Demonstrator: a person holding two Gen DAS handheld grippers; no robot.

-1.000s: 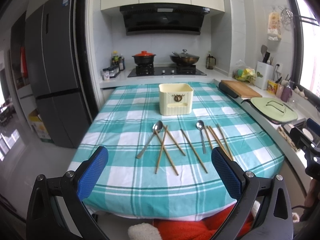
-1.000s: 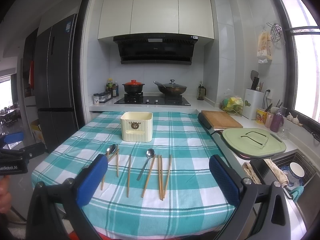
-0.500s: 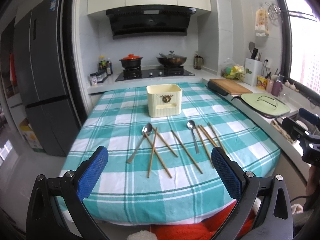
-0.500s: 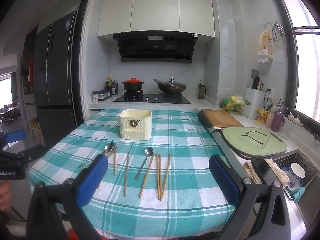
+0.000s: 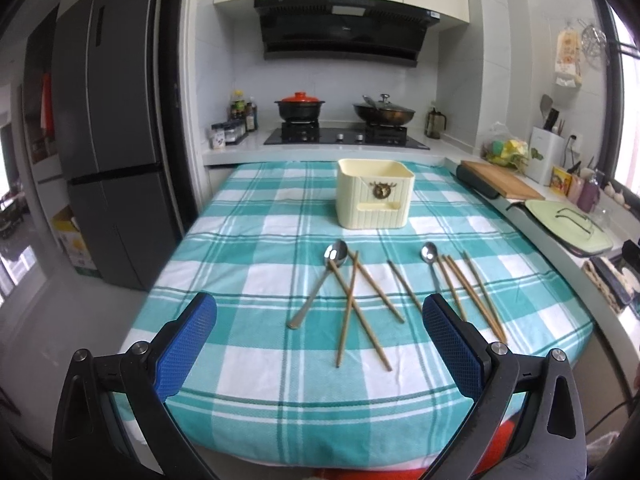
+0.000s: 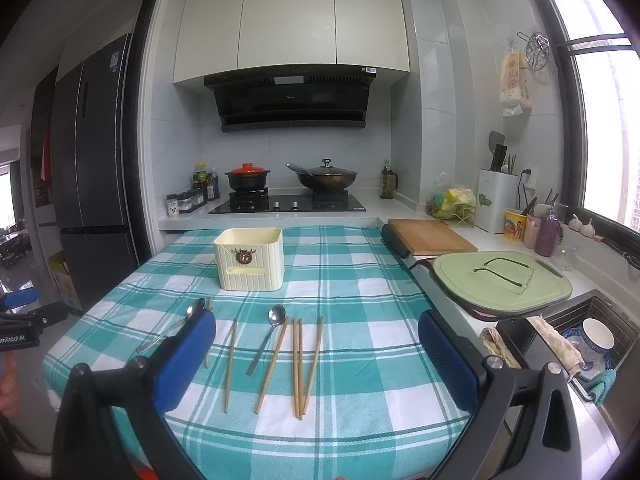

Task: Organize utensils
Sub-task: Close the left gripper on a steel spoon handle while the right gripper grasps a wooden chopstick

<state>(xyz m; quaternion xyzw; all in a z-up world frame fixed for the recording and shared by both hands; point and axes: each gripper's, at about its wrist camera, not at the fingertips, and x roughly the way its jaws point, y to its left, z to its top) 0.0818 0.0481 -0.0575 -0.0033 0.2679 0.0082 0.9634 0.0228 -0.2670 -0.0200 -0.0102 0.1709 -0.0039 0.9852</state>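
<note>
spoons [image 5: 430, 254] glossy metal | chopsticks [image 6: 298, 364] matt wood | tablecloth [image 5: 256, 240] woven cloth

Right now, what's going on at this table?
Nothing is picked up yet. A person holds both tongs open above the near edge of the checked table: left tongs, right tongs. Two spoons and several wooden chopsticks lie loose on the cloth. The cream utensil holder stands behind them.

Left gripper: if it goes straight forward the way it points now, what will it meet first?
Probably the crossed chopsticks on the checked tablecloth, which lie between the open fingers of the left gripper. The cream utensil holder stands beyond. The gripper's height is unclear.
</note>
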